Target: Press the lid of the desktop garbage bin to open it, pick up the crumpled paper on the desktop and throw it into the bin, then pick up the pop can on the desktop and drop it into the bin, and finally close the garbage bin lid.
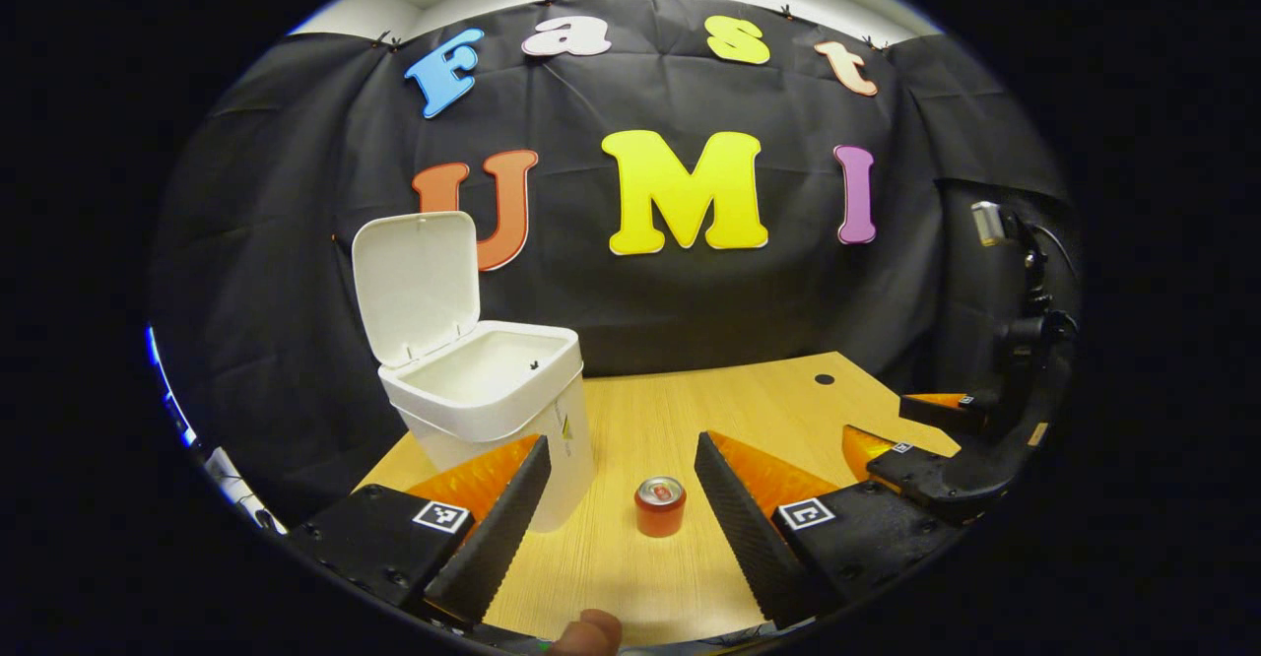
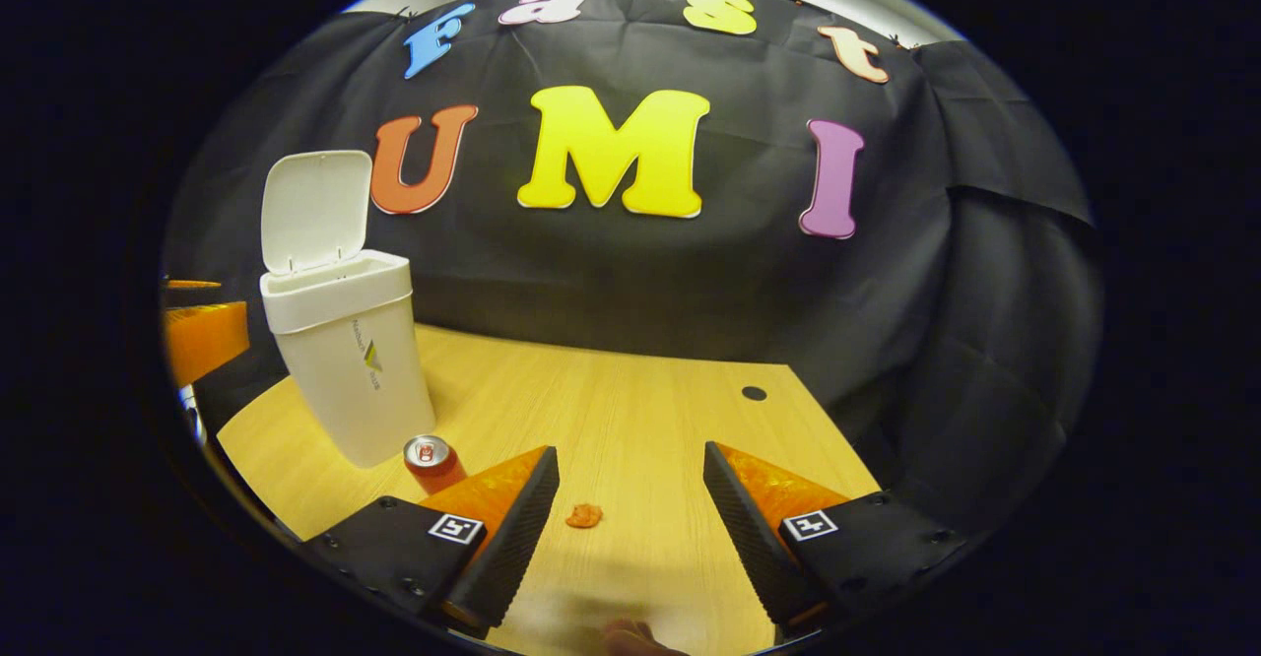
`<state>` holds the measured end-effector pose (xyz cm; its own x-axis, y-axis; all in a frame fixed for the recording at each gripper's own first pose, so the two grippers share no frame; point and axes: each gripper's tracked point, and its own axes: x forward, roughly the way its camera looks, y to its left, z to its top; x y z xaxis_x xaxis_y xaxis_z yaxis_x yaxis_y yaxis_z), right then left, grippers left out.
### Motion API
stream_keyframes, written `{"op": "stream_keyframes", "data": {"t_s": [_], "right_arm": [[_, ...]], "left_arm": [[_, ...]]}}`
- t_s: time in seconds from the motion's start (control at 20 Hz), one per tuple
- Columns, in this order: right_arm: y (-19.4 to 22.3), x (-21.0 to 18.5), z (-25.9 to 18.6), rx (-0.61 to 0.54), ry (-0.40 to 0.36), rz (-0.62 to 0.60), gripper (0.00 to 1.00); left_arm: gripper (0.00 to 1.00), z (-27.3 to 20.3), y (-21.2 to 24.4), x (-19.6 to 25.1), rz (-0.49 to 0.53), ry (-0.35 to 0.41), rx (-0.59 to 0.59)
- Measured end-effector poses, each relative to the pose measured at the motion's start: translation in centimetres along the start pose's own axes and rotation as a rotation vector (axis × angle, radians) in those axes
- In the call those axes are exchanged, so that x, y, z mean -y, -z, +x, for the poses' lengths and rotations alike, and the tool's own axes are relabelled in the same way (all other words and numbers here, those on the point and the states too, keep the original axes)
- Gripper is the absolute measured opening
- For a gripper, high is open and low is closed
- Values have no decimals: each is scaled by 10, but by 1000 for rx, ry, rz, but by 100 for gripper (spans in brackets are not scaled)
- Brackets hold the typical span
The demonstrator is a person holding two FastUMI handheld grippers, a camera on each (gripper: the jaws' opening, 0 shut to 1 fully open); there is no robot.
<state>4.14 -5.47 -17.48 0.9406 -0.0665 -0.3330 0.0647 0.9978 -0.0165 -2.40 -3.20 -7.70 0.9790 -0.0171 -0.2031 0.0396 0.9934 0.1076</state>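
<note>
- The left tongs (image 1: 623,493) stand wide open in the left gripper view, holding nothing; the two fingers spread apart above the wooden surface (image 1: 690,410).
- The right tongs (image 2: 630,503) are likewise wide open and hold nothing, with bare wood showing in the gap.
- In the left gripper view the pop can (image 1: 659,505) stands upright on the surface in the gap of the left tongs, nearer the right finger, and touches neither.
- In the right gripper view the same can (image 2: 430,462) stands upright just beside the outer edge of the left finger of the right tongs, close to the foot of the bin.
- A small orange scrap (image 2: 584,515) lies on the surface in the gap of the right tongs, near the left finger; what it is cannot be told.
- The white garbage bin (image 1: 493,410) stands on the surface left of the can and farther back, its lid (image 1: 418,285) swung up and standing upright at the rear edge, so the mouth is open.
- In the right gripper view the bin (image 2: 345,365) stands at the left side of the surface, with its lid (image 2: 313,210) raised.
- At the right of the left gripper view the right tongs (image 1: 892,429) appear farther off, above the edge of the surface.
- A small dark round hole (image 2: 754,393) sits in the surface near its far right corner.
</note>
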Motion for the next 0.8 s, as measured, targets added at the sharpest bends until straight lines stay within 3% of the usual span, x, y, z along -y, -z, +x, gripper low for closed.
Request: {"op": "stream_keyframes", "data": {"t_s": [0.35, 0.8], "right_arm": [[74, -18, 69, -175, -38, 40, 94], [152, -23, 141, -372, -44, -20, 95]], "left_arm": [[98, -14, 30, -11, 16, -51, -60], [99, -13, 61, -9, 20, -99, -125]]}}
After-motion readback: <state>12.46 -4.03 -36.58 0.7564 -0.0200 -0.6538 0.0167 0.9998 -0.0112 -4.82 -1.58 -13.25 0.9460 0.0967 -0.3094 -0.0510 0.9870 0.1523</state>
